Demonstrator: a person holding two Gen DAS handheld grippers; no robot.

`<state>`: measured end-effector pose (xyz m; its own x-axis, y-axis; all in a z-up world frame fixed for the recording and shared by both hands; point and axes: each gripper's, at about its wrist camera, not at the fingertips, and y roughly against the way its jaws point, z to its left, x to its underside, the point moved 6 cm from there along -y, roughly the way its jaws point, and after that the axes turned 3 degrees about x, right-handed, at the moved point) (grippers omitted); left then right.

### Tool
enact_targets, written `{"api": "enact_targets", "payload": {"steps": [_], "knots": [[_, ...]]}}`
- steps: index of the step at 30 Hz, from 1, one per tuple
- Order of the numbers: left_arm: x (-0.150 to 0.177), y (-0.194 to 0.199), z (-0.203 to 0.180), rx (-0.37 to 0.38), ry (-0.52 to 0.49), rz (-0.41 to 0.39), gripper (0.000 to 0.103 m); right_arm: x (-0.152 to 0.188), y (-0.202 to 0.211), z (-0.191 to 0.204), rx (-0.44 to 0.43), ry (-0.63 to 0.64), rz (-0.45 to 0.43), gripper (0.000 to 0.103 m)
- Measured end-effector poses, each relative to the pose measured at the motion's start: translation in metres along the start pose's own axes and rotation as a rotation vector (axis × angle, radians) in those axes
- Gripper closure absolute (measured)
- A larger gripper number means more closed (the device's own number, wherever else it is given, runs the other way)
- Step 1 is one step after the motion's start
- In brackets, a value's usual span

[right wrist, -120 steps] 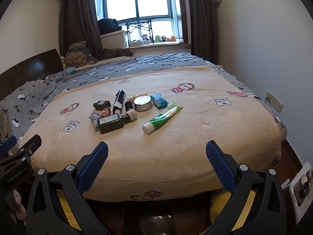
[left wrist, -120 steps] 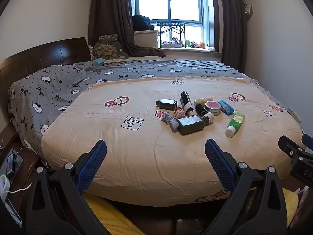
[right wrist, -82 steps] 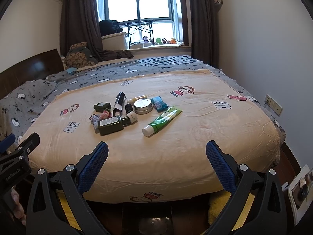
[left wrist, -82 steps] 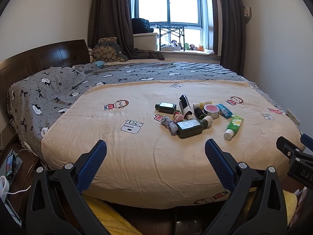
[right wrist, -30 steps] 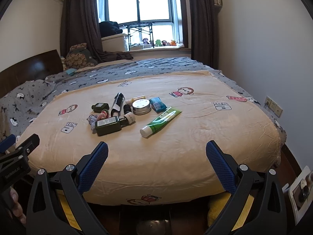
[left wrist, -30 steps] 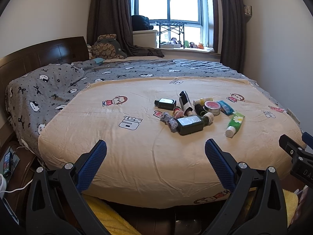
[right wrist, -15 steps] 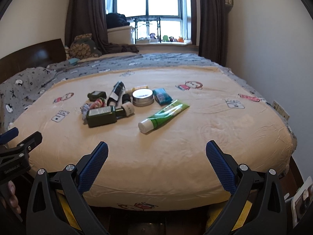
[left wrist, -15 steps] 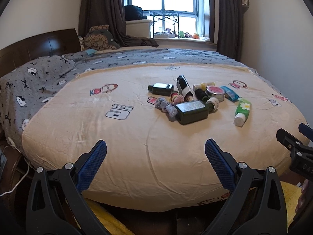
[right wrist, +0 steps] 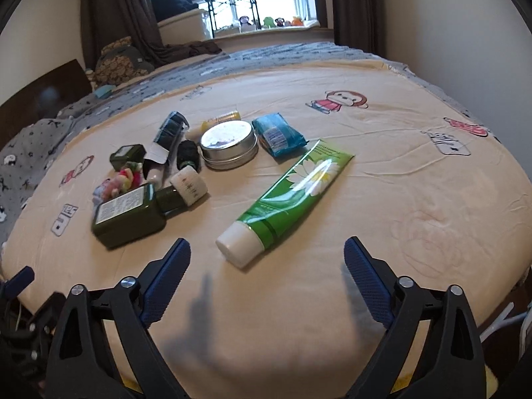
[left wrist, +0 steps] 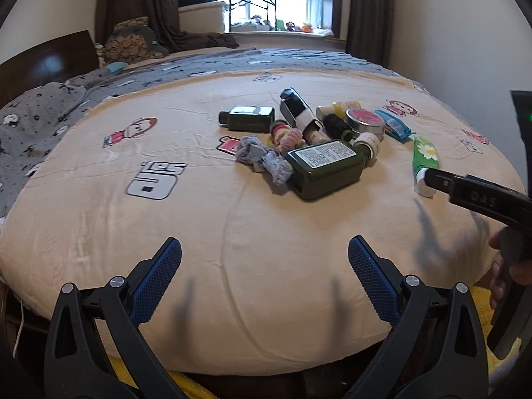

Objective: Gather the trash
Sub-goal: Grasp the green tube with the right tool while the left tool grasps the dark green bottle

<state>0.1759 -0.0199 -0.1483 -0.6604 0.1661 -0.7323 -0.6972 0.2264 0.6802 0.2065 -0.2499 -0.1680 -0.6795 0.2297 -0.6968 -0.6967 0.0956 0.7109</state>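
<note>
Green tube (right wrist: 292, 199) before spread right gripper (right wrist: 266, 259)

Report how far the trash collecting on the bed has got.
Nothing looks collected: the green tube, round tin, blue packet and dark green bottle all lie on the bed. Nothing is in hand; the right tool and left tool are both open and empty. Every pickup is left.

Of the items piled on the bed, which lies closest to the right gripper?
The green tube with the daisy print: its white cap points at the right gripper, nearer than the dark green bottle.
</note>
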Motion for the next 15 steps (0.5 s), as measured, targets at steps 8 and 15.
{"api": "enact_targets", "payload": {"steps": [8,15], "knots": [[-0.012,-0.034,-0.020,0.140,-0.040,0.047,0.032,-0.009,-0.030,0.004,0.049,0.011,0.031,0.036],[-0.021,-0.063,-0.033,0.207,-0.070,0.074,0.039,-0.012,-0.031,-0.016,0.001,-0.016,0.031,0.062]]}}
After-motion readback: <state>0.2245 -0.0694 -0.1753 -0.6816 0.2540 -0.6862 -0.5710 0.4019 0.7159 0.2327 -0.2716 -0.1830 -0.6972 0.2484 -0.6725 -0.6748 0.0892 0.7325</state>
